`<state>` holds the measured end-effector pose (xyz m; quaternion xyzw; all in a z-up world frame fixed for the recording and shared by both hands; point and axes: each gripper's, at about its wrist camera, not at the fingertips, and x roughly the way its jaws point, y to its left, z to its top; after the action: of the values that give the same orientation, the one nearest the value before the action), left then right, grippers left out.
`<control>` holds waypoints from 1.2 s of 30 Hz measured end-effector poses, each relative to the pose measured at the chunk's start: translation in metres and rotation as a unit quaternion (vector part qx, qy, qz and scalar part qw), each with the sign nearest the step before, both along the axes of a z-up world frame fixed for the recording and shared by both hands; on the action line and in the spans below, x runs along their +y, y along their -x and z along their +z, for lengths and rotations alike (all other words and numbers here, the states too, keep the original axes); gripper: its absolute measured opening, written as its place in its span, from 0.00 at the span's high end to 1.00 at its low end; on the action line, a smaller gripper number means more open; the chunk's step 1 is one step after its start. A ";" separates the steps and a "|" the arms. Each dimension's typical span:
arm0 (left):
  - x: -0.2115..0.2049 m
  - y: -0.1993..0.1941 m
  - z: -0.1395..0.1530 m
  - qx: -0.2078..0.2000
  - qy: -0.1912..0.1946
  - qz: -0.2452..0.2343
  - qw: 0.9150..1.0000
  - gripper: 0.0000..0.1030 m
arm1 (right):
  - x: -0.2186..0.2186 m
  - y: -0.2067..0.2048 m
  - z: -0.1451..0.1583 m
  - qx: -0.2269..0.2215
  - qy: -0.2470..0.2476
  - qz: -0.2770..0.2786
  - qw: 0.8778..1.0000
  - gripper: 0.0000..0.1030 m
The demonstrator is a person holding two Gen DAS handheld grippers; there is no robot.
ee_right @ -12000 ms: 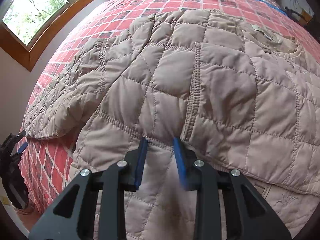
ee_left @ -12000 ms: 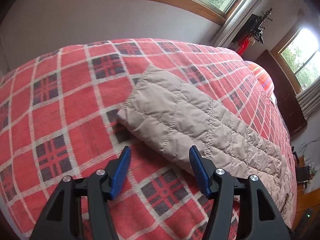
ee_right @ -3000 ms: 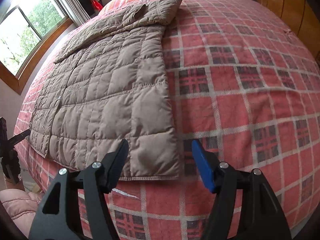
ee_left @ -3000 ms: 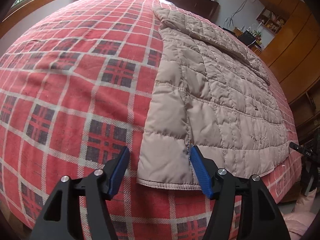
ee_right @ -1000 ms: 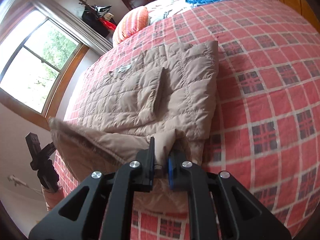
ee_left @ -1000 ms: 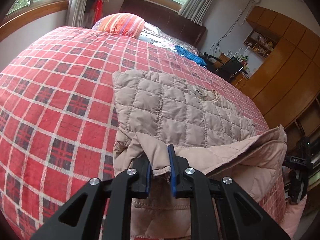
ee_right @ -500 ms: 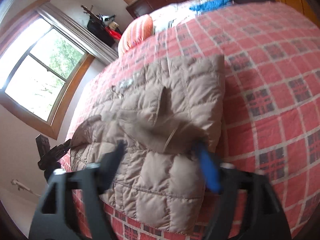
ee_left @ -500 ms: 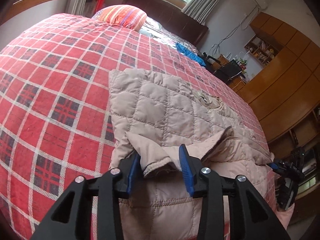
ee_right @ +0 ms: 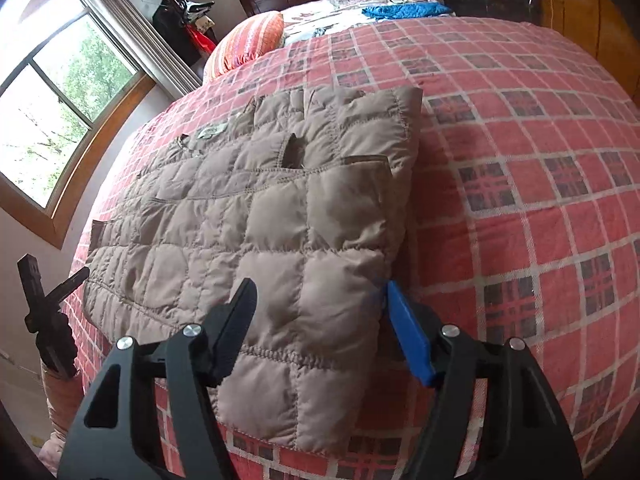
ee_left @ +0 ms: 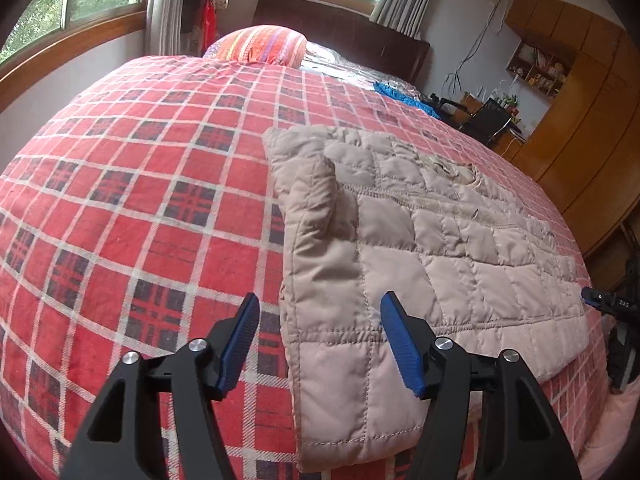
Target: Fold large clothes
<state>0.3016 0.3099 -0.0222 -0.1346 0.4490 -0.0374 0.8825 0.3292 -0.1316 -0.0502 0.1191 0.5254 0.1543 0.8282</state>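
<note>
A beige quilted jacket (ee_left: pixel 420 236) lies folded flat on the red plaid bedspread (ee_left: pixel 140 184). In the left wrist view my left gripper (ee_left: pixel 320 340) is open, its blue pads straddling the jacket's near left corner without gripping it. In the right wrist view the same jacket (ee_right: pixel 260 220) spreads across the left half of the bed, and my right gripper (ee_right: pixel 320 328) is open above its near right corner, holding nothing. The opposite gripper shows as a black shape at the bed's edge (ee_right: pixel 44 300).
A striped orange pillow (ee_left: pixel 260 46) and a blue cloth (ee_right: pixel 404 10) lie at the head of the bed by the dark headboard. Windows line the left wall, and wooden cabinets (ee_left: pixel 592 120) stand on the right. Bare bedspread (ee_right: pixel 540 180) extends right of the jacket.
Both grippers were shut on the jacket's hem a second ago, carrying it up the bed. They have opened and let go, and the folded layer now lies flat.
</note>
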 end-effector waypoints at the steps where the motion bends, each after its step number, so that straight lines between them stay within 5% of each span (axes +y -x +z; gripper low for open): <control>1: -0.002 -0.001 -0.004 0.004 0.005 -0.003 1.000 0.38 | 0.002 -0.001 -0.003 0.006 0.001 0.003 1.000 0.48; 4: -0.010 -0.004 -0.010 0.014 0.018 -0.016 1.000 0.40 | 0.013 -0.001 -0.007 0.005 0.019 0.017 1.000 0.67; 5: -0.014 -0.004 -0.011 0.016 0.013 -0.018 1.000 0.44 | 0.015 0.001 -0.006 0.001 0.022 0.023 1.000 0.82; 6: -0.018 -0.003 -0.011 0.016 0.005 -0.017 1.000 0.53 | 0.016 0.002 -0.005 -0.002 0.018 0.027 0.999 0.87; 9: -0.024 0.003 -0.006 0.011 -0.002 -0.015 1.000 0.78 | 0.015 0.011 0.006 -0.023 0.018 0.026 0.999 0.91; 12: -0.027 0.014 0.007 -0.008 0.001 -0.017 1.000 0.89 | 0.012 0.023 0.024 -0.050 0.010 0.023 0.998 0.92; 19: -0.037 0.029 0.058 -0.103 -0.016 -0.019 0.994 0.91 | 0.017 0.028 0.069 -0.102 0.008 0.025 0.994 0.93; 26: -0.037 -0.012 0.094 -0.158 -0.018 -0.001 0.987 0.91 | 0.015 -0.020 0.095 -0.117 0.015 -0.003 0.993 0.93; 30: -0.032 -0.059 0.092 -0.161 -0.014 0.016 0.987 0.91 | 0.010 -0.066 0.087 -0.105 0.011 -0.029 0.994 0.93; 36: -0.031 -0.126 0.053 -0.107 -0.032 0.026 0.993 0.91 | 0.008 -0.129 0.043 -0.060 0.006 -0.050 0.997 0.92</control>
<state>0.4274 0.2793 0.0307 -0.1130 0.3494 -0.0141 0.9300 0.4584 -0.1232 -0.0074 0.1307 0.4687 0.1164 0.8658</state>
